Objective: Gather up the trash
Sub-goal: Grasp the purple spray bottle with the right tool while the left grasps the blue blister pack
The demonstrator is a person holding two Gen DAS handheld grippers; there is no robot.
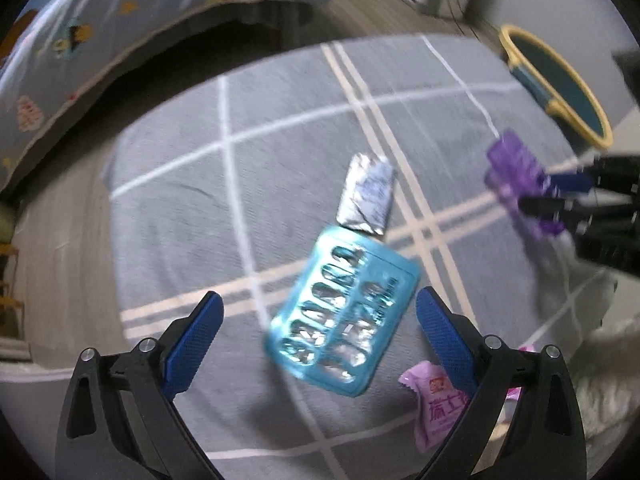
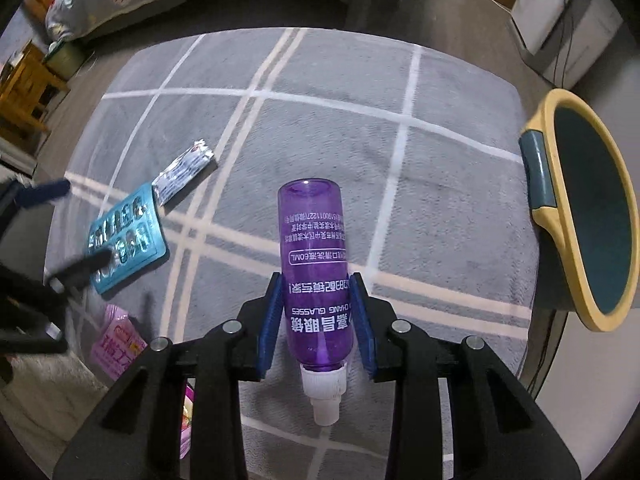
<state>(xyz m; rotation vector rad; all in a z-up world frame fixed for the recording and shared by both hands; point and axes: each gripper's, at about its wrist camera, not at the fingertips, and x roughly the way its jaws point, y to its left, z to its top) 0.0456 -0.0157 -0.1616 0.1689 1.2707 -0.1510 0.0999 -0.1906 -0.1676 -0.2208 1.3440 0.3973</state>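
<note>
Clamped in my right gripper (image 2: pixel 316 312), the purple spray bottle (image 2: pixel 314 264) is hanging cap toward me above the grey checked rug (image 2: pixel 360 128), with the yellow-rimmed bin (image 2: pixel 560 200) off to the right. I am holding my left gripper (image 1: pixel 320 320) wide apart over the blue blister pack (image 1: pixel 340 316), which is lying flat touching a silver foil wrapper (image 1: pixel 366 194); a pink sachet (image 1: pixel 434 404) is lying just beside it.

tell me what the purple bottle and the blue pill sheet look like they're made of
Purple bottle: likely translucent glossy plastic, since light passes through its tinted wall; white print, opaque white cap.
Blue pill sheet: probably thin plastic blister with foil, given clear raised pockets with silvery glints.
</note>
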